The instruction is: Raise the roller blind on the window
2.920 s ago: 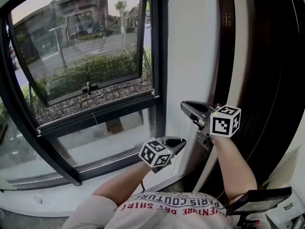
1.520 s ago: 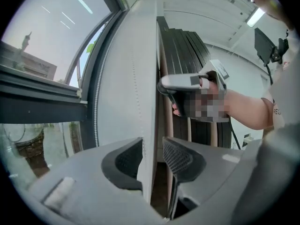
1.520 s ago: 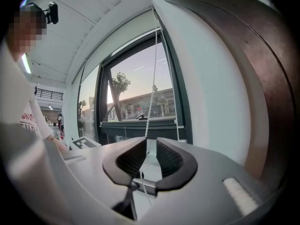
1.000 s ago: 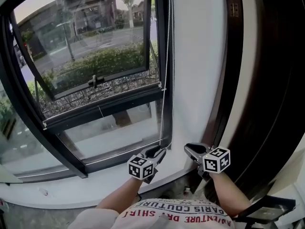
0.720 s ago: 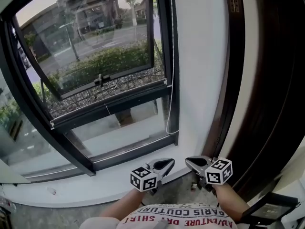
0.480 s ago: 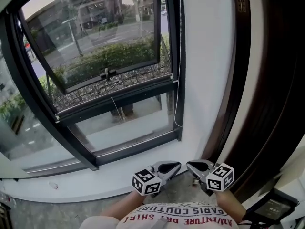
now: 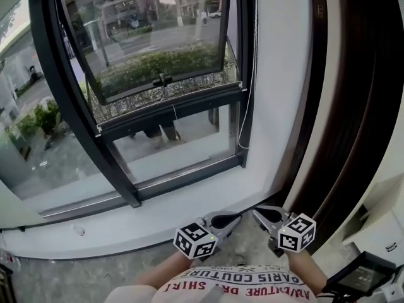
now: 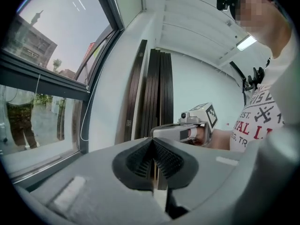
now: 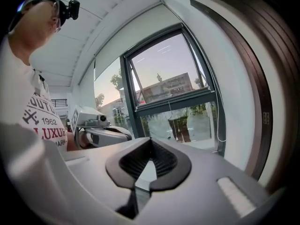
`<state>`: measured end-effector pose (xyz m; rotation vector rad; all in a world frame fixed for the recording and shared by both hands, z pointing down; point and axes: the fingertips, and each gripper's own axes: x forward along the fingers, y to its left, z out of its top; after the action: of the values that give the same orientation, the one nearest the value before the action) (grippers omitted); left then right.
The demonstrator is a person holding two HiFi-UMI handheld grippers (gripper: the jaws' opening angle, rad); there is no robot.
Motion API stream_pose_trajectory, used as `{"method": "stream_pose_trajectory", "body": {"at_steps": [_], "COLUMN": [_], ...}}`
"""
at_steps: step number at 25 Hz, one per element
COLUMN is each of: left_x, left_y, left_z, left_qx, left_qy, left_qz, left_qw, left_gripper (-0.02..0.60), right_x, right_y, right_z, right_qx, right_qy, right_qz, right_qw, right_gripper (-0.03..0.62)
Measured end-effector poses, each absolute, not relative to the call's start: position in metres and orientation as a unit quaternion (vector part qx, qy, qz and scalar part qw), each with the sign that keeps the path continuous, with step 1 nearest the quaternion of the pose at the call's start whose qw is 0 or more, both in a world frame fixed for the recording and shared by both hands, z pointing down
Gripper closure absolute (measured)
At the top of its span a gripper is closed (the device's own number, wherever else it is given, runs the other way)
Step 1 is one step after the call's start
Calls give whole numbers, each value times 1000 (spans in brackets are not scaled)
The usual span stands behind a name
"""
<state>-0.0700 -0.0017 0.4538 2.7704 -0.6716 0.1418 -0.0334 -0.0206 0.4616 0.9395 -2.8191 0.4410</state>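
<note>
Two grey plastic tongs, the left gripper (image 7: 228, 219) and the right gripper (image 7: 261, 212), hang side by side low over the pale curved sill (image 7: 126, 232), each with its ribbed black pads clenched together on nothing. Well apart from both, the thin white bead cord (image 7: 253, 74) of the roller blind drops in a narrow loop down the white wall, just beside the black metal window frame (image 7: 82, 106). The blind itself is cut off above the head view's top edge, and dark brown slabs (image 7: 353, 106) stand at right.
</note>
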Motion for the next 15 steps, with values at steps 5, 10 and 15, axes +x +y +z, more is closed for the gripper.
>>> {"method": "stream_pose_trajectory", "body": {"at_steps": [5, 10, 15], "left_x": [-86, -86, -89], "left_y": [52, 88, 103], "left_z": [437, 417, 404], "left_qx": [964, 970, 971], "left_qy": [-230, -216, -216], "left_qz": [39, 33, 29], "left_qw": [127, 105, 96], "left_gripper": [580, 580, 580], "right_x": [-49, -54, -56], "right_y": [39, 77, 95], "right_z": [452, 440, 433], "right_qx": [316, 324, 330], "right_qy": [-936, -933, -932], "right_qz": [146, 150, 145], "right_qw": [54, 45, 43], "right_gripper": [588, 588, 588]}}
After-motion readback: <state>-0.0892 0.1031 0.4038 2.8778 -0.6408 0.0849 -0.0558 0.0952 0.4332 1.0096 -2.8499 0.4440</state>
